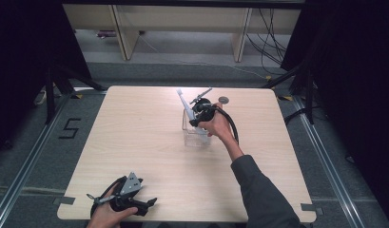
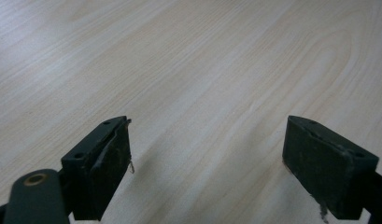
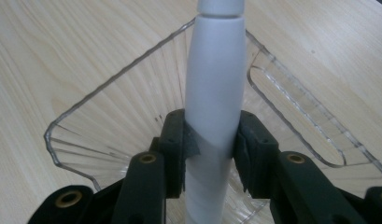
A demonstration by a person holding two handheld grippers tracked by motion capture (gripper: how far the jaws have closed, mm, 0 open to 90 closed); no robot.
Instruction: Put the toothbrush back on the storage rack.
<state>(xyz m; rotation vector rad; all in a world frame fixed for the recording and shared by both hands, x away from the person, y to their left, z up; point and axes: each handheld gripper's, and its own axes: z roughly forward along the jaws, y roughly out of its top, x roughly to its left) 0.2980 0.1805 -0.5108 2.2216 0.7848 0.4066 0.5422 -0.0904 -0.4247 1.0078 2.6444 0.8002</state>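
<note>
left hand-held gripper (image 2: 207, 158) apart | right hand-held gripper (image 3: 211, 140) clamps white handle (image 3: 212, 93), perhaps toothbrush | wood table (image 1: 135, 137)

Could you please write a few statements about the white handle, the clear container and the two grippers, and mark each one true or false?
1. The right gripper is closed on the white plastic electric-toothbrush-like handle. True.
2. The white handle lies flat on the light wooden table. False: it stands tilted in the clear plastic rectangular container, its top sticking out above the rim.
3. The left gripper holds the small round grey disc. False: its fingers stand apart over bare table, and the disc lies near the table's far edge.
4. The clear container stands near the middle of the table, farther from the person than the left gripper. True.
</note>
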